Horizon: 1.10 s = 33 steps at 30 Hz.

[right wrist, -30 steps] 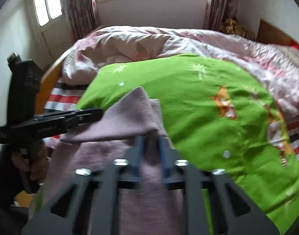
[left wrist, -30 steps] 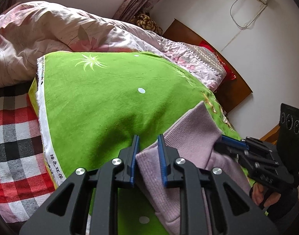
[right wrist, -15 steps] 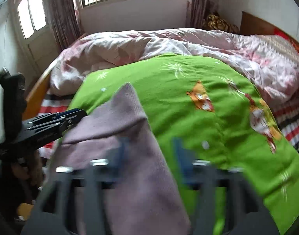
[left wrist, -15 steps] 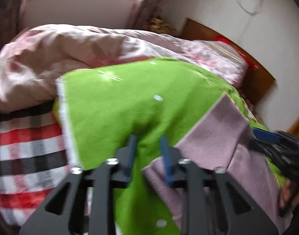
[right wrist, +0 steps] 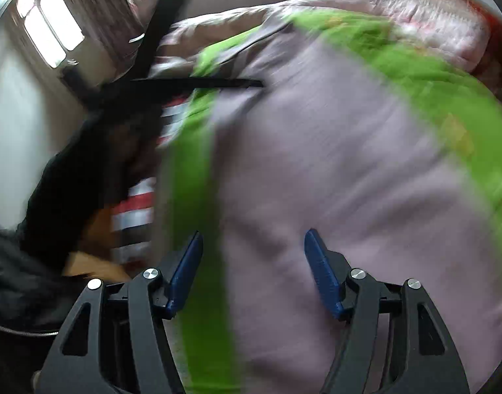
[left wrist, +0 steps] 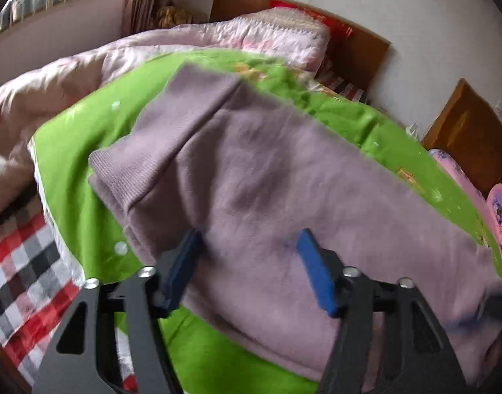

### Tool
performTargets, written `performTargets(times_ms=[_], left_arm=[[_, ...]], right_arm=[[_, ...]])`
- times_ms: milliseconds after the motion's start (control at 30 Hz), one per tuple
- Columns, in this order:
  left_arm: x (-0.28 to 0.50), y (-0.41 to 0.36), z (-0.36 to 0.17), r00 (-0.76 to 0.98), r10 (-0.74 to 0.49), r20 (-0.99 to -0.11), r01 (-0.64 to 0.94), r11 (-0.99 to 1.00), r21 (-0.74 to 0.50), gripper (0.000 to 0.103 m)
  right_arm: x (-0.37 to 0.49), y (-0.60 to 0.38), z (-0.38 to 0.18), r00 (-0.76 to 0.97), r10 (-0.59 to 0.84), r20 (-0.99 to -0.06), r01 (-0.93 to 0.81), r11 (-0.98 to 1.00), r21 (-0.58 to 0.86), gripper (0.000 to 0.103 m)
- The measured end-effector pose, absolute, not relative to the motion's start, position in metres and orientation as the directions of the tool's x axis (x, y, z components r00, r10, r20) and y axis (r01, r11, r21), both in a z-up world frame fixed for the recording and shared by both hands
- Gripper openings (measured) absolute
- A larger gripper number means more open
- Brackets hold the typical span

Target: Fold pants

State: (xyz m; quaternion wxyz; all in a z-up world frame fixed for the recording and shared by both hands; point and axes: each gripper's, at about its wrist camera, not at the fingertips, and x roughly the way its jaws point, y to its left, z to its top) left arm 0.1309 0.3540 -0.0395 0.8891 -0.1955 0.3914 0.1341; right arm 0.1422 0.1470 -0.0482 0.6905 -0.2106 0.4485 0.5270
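Pants (left wrist: 267, 177) lie folded across green blanket (left wrist: 83, 151) on bed | left gripper (left wrist: 249, 269) jaws opening, nothing pinched | right gripper (right wrist: 252, 269) fingers apart, empty | next grip: take both layers at one edge, keeping fold square.

Green blanket (left wrist: 73, 151) over pink quilt (left wrist: 31, 105), plaid sheet (left wrist: 24, 269) at left, wooden headboard (left wrist: 359, 52) behind.

Bed (left wrist: 17, 246) with a red, black and white checked sheet. On it lie a pink floral quilt (left wrist: 54, 92) and a green blanket (left wrist: 80, 151); lilac pants (left wrist: 267, 177) rest on the blanket.
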Motion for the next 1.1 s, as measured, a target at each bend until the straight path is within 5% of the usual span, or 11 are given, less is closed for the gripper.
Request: performTargets(times_ms=[167,300,433,533,600,700,933,1100], left_arm=[[0.133,0.352,-0.039,0.621,0.116,-0.775,-0.408,0.892,-0.193,0.062],[0.139,0.342,-0.04,0.587,0.178,-0.79,-0.422,0.9,-0.112,0.069],[0.143,0.346,-0.038,0.553,0.192,-0.811,-0.464,0.879,-0.108,0.076],[0.142,0.332,-0.021,0.494,0.284,-0.821,-0.541,0.841,-0.035,0.074],[0.14,0.306,0.001,0.563,0.251,-0.787,-0.488,0.87,-0.072,0.076],[0.149,0.242,0.029,0.658,0.137,-0.74,-0.309,0.946,-0.1,0.096],[0.208,0.107,0.014,0.652,-0.114,-0.75,0.034,0.992,-0.122,0.098],[0.243,0.074,-0.027,0.545,-0.013,-0.838,0.041,0.999,0.011,0.101]], right_arm=[[0.117,0.13,-0.039,0.005,0.566,-0.825,-0.915,0.334,0.224,0.067],[0.123,0.098,-0.016,0.139,0.612,-0.778,-0.881,0.435,0.185,0.07],[0.114,0.074,-0.045,-0.02,0.568,-0.823,-0.839,0.438,0.322,0.074],[0.099,0.042,-0.032,0.033,0.632,-0.774,-0.839,0.438,0.322,0.074],[0.105,0.018,-0.015,0.099,0.694,-0.713,-0.801,0.481,0.357,0.077],[0.129,-0.033,0.001,0.275,0.684,-0.676,-0.71,0.618,0.337,0.083],[0.162,-0.131,-0.019,0.514,0.379,-0.769,-0.397,0.9,0.178,0.088],[0.144,-0.181,-0.049,0.469,0.317,-0.824,-0.305,0.934,0.186,0.088]])
